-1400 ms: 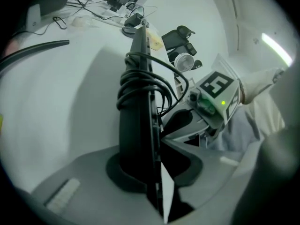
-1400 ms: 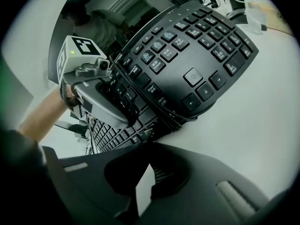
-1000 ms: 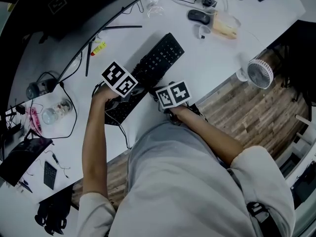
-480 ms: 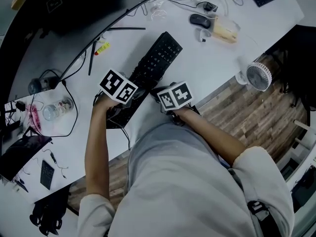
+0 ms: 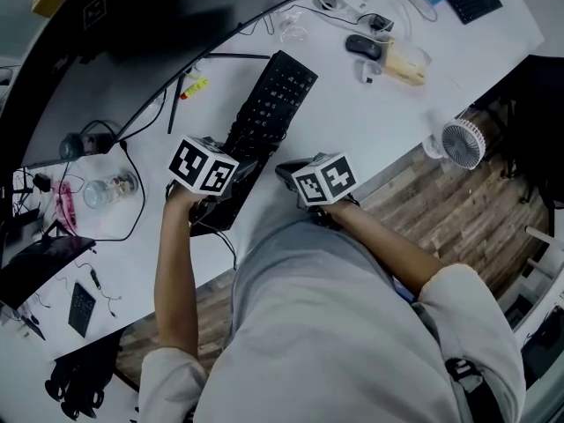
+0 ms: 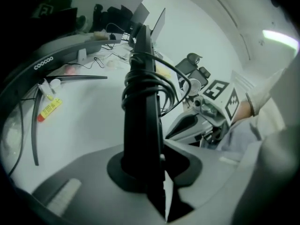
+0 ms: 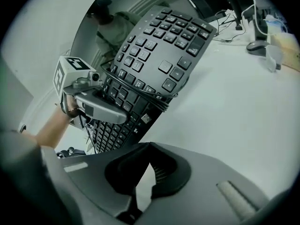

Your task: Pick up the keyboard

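Clamping left gripper (image 6: pixel 150 168) jaws on the near end of the black keyboard (image 5: pixel 269 104), cable (image 6: pixel 140 86) coiled round its middle. Holding right gripper (image 7: pixel 143 182) jaws nearly together, gripping nothing, just beside it. Tipping the keyboard up off the white table (image 5: pixel 370 122), swinging it steeper toward the monitor (image 5: pixel 132 16) than half a second earlier. Judging the pickup as under way, carried by the left side alone.
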### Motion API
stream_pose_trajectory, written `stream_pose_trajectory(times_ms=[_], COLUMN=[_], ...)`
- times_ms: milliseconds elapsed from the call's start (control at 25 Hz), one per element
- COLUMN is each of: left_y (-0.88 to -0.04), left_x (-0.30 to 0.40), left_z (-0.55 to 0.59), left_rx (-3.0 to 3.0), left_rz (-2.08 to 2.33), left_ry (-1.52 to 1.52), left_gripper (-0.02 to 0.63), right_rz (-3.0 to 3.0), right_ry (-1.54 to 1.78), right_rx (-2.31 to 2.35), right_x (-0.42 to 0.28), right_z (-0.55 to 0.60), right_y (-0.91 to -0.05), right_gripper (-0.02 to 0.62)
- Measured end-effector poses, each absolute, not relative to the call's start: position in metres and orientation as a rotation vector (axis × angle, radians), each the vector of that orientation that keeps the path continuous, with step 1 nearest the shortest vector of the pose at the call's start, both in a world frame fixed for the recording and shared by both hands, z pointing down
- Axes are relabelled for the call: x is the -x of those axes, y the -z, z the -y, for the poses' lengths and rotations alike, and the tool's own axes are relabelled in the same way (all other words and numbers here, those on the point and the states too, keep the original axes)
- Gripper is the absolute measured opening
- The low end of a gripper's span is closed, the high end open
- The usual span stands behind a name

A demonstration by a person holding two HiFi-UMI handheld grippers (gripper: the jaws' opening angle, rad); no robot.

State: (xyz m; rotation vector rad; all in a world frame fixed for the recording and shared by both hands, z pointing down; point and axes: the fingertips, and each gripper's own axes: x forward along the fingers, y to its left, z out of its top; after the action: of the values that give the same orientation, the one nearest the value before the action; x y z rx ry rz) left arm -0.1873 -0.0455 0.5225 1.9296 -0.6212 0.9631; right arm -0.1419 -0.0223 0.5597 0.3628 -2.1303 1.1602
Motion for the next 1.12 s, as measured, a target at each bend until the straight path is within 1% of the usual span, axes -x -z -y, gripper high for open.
stream_pose_trajectory(times_ms=[400, 600, 1120], left_y=[-0.487, -0.469, -0.431], left_x=[0.196, 0.205, 0.214], left_z=[0.041, 0.038, 0.025], left_rx=[-1.988, -2.0, -2.045], left_rz=[0.763, 0.834, 1.013], left_ry=[-0.836, -0.769, -0.615], left_gripper=[0.0, 0.0, 0.0], right_rz=[2.185, 2.213, 2.294], right_ry=[-1.155, -1.186, -1.142], right_rx=[-0.435, -0.446, -0.444], right_x=[0.13, 0.138, 0.136], right_z=[0.039, 0.043, 0.042], right_y=[-0.541, -0.529, -0.496], right_gripper=[-0.003, -0.003, -0.003])
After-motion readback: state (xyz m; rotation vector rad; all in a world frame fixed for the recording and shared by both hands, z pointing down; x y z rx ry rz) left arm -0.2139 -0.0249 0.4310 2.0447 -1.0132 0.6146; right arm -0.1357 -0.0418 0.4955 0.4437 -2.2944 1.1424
